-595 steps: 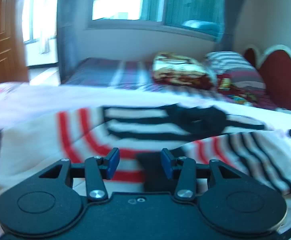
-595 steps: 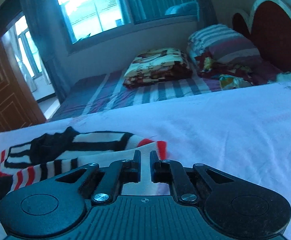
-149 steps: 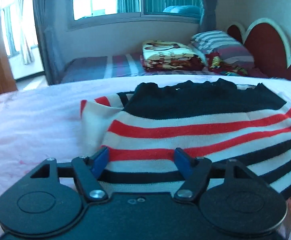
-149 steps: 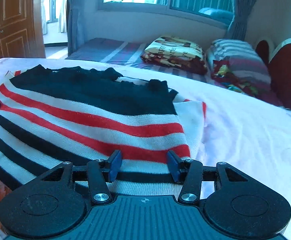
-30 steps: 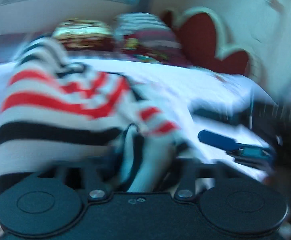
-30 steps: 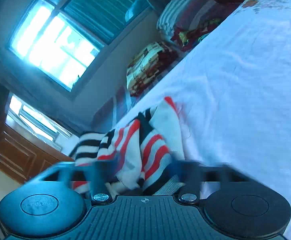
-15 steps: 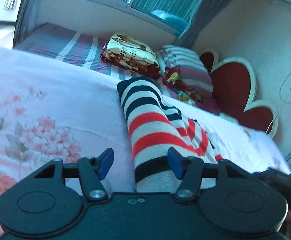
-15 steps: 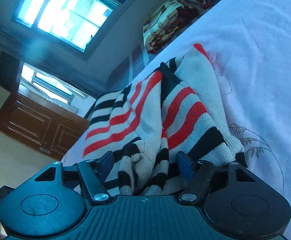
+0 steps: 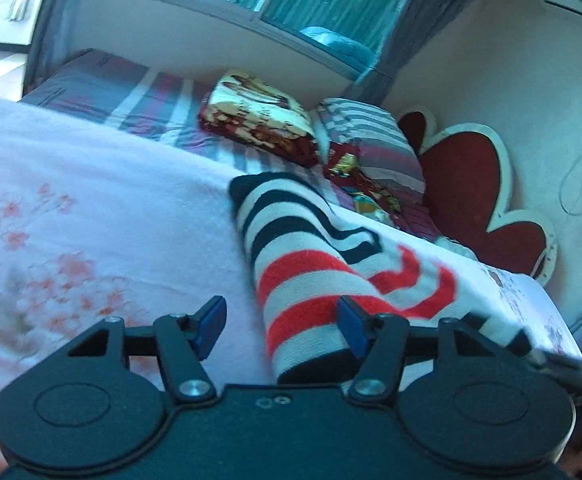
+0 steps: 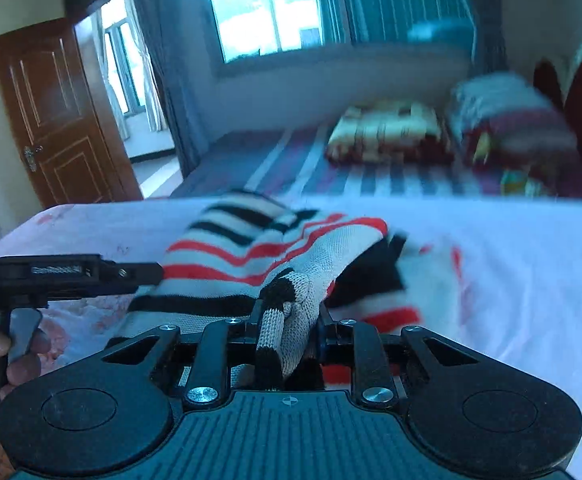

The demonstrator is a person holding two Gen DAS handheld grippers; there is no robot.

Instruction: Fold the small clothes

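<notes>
right gripper (image 10: pixel 287 336) is closing on a bunched fold of the striped sweater (image 9: pixel 311 280) on the bed (image 9: pixel 91 208) (mid-fold); left gripper (image 9: pixel 279 324) gapes, sweater between its jaws, ungripped; next, probably lay the fold flat.

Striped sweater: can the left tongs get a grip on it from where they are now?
Probably yes. The left tongs stand open, with the striped sweater lying partly between the pads; nothing blocks them. The right tongs are closing on a bunched fold at the other side.
</notes>
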